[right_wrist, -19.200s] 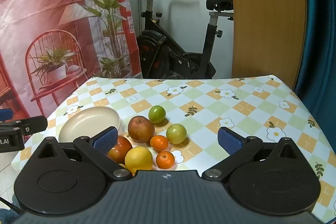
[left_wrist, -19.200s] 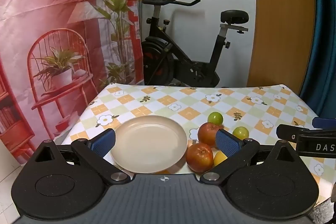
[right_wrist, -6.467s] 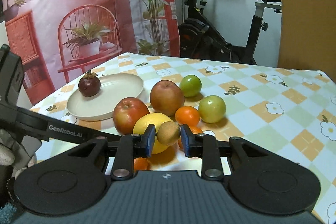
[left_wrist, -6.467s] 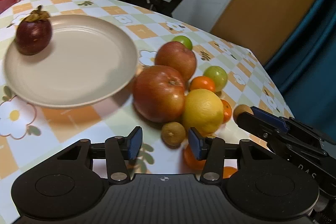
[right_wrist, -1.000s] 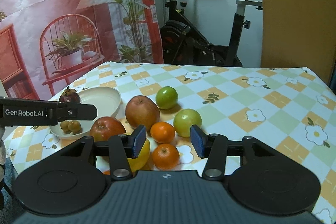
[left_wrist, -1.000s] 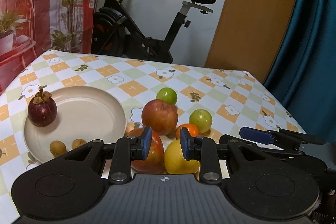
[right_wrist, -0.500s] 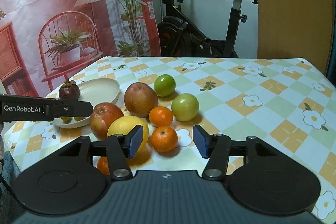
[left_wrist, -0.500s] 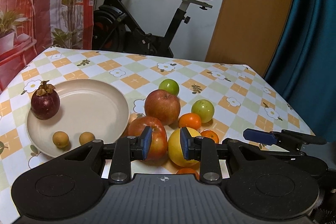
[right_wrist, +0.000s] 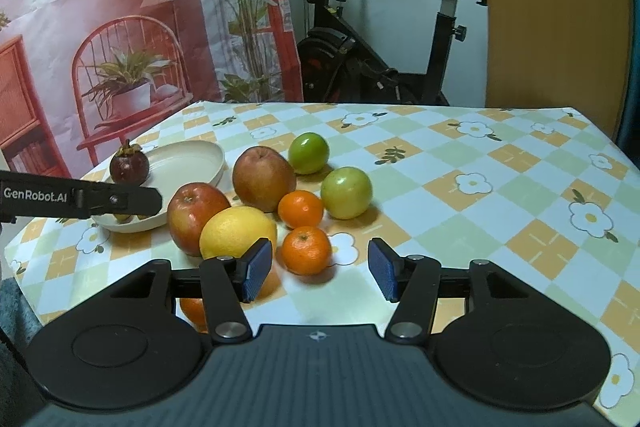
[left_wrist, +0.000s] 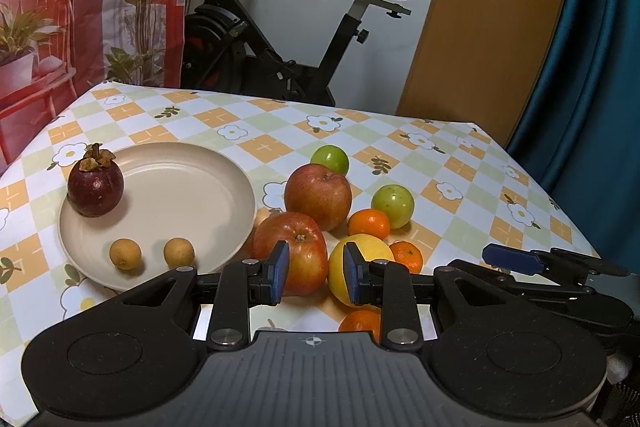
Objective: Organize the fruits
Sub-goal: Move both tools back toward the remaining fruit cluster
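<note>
Your left gripper [left_wrist: 314,277] is clenched nearly closed w/ nothing in it, above the apple [left_wrist: 294,255] & lemon [left_wrist: 362,267]. Your right gripper [right_wrist: 316,269] is released, empty, jaws apart, just short of a mandarin [right_wrist: 306,249]. Plate [left_wrist: 224,187] holds mangosteen [left_wrist: 95,187] + 2 longans [left_wrist: 125,254].

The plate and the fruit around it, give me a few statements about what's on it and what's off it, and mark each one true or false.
1. A mangosteen sits on the plate. True.
2. Two small brown fruits lie on the plate. True.
3. The yellow citrus is on the plate. False: it lies on the tablecloth beside the red apple.
4. The right gripper clamps an orange. False: its jaws are open, empty, with the nearest orange lying beyond them.
5. Both green fruits lie off the plate. True.
</note>
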`<control>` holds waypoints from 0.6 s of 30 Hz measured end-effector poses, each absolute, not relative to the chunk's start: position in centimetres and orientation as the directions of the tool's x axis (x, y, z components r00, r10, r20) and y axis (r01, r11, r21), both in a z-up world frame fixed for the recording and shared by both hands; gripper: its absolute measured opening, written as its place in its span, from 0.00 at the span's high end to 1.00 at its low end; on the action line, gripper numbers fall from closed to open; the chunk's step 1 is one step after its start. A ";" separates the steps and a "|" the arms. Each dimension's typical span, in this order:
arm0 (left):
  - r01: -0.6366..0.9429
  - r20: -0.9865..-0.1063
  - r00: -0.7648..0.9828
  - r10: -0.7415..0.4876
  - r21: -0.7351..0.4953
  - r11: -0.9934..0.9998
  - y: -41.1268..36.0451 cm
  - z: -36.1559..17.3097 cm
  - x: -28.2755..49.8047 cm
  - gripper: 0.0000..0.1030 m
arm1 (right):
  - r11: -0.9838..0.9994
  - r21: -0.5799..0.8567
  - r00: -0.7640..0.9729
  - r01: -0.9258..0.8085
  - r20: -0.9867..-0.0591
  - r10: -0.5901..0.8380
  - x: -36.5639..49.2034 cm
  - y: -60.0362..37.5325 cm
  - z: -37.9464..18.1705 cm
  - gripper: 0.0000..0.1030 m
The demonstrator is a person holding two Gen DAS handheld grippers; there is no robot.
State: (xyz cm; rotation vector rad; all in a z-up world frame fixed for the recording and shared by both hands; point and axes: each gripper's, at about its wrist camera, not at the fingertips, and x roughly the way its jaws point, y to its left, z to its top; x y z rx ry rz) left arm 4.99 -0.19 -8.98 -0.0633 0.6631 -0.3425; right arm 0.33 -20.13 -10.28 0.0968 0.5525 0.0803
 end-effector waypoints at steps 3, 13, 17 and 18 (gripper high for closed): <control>0.299 -0.593 0.730 -0.340 -0.171 0.939 -0.2 -9.0 4.9 0.70 | 0.991 0.128 0.852 -0.041 -0.513 0.101 -0.1 -20.6 -10.2 0.44; 0.322 -0.613 0.696 -0.374 -0.199 0.926 -0.2 -9.4 4.5 0.70 | 0.985 0.136 0.832 -0.106 -0.530 0.163 -1.2 -19.8 -10.5 0.44; 0.317 -0.620 0.689 -0.376 -0.210 0.925 -0.1 -9.7 4.6 0.70 | 0.976 0.124 0.806 -0.180 -0.551 0.218 -1.9 -18.6 -10.8 0.44; 0.317 -0.620 0.688 -0.377 -0.210 0.925 -0.1 -9.7 4.6 0.70 | 0.974 0.113 0.799 -0.198 -0.556 0.227 -2.1 -18.2 -11.0 0.44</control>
